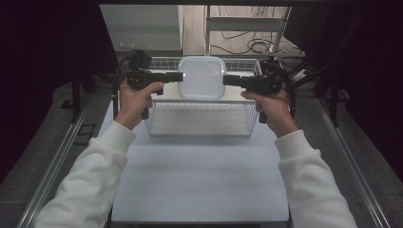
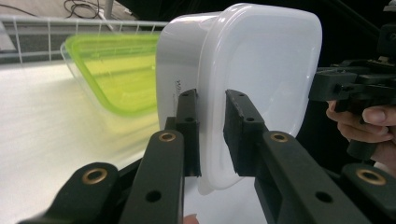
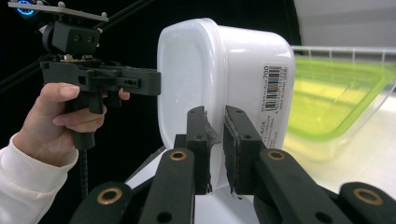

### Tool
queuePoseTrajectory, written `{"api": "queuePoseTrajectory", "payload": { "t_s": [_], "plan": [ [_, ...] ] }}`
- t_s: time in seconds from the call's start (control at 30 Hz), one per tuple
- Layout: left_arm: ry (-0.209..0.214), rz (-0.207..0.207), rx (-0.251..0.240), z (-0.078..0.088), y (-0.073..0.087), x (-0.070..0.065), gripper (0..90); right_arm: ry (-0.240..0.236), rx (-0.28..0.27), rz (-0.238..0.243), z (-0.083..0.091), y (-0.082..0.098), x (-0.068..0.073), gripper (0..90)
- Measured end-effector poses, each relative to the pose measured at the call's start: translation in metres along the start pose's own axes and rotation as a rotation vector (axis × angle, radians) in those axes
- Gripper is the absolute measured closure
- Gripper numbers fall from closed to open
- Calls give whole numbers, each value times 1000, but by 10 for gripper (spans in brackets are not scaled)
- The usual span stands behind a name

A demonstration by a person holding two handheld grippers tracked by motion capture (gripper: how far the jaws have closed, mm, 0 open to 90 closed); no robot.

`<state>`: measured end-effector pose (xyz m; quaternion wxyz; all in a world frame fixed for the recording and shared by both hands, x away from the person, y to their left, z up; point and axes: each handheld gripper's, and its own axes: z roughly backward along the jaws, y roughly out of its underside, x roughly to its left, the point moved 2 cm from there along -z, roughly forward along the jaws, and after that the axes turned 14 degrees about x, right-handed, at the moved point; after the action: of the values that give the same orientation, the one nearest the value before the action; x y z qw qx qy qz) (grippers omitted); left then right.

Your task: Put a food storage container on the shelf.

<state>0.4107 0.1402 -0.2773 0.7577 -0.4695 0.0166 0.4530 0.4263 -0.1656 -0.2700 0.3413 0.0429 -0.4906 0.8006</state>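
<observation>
The white translucent rounded-square plastic container hangs in the air above the wire mesh basket, pinched on opposite rims by both grippers. The left gripper and right gripper each have their jaws nearly closed on the thin lip. It looks light, smooth and slightly flexible, likely slippery; the rim seems the best place to grip. A clear container with a lime-green lid sits behind on the pale surface.
</observation>
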Motion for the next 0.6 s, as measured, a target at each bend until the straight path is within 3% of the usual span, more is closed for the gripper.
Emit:
{"api": "queuePoseTrajectory", "payload": {
  "t_s": [0.17, 0.37, 0.6],
  "plan": [
    [-16, -13, 4, 2, -18, 2, 762, 4, -2, 1, 2, -16, -5, 802],
    [-13, 10, 3, 1, -39, 13, 761, -6, -11, -17, -2, -34, -16, 802],
    [-21, 31, 27, -4, -46, 22, 761, -42, -13, -66, -11, -39, -31, 803]
  ]
}}
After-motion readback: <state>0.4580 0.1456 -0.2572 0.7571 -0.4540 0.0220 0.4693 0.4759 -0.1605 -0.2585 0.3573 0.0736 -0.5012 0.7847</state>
